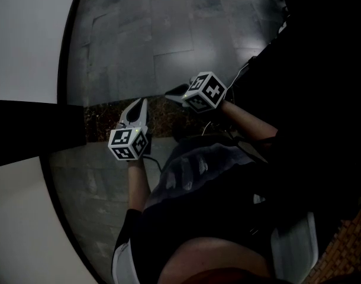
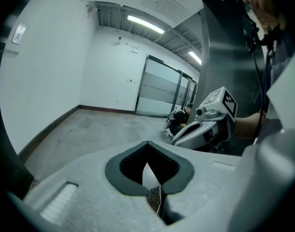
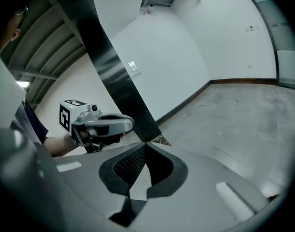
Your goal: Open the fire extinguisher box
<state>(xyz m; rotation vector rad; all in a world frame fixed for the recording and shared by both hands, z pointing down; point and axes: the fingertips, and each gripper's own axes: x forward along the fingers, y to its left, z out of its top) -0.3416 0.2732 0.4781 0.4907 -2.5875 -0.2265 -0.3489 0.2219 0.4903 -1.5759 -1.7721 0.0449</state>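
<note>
Item 1. Left tool (image 2: 147,142): we see the jaws closed tip to tip, with nothing held between them. In the head view it sits just toward 9 o'clock of centre, its nose pointing to 12 o'clock.

Item 2. Right tool (image 3: 146,143): the jaws are fully together and grip nothing. It lies toward 2 o'clock of the left tool and is apart from it. Its marker cube (image 1: 207,91) is uppermost, and a bare forearm (image 1: 251,122) is behind it.

Item 3. Fire extinguisher box: we cannot pick it out in any view. No container shows.

Item 4. Surroundings: grey tiled floor (image 1: 168,28). A speckled stone strip (image 1: 106,122) crosses under both tools. White wall (image 1: 21,40) is at 9 to 10 o'clock. A dark glossy panel edge (image 3: 113,74) rises to 11 o'clock beyond the right tool's tips. We cannot tell what it belongs to.
</note>
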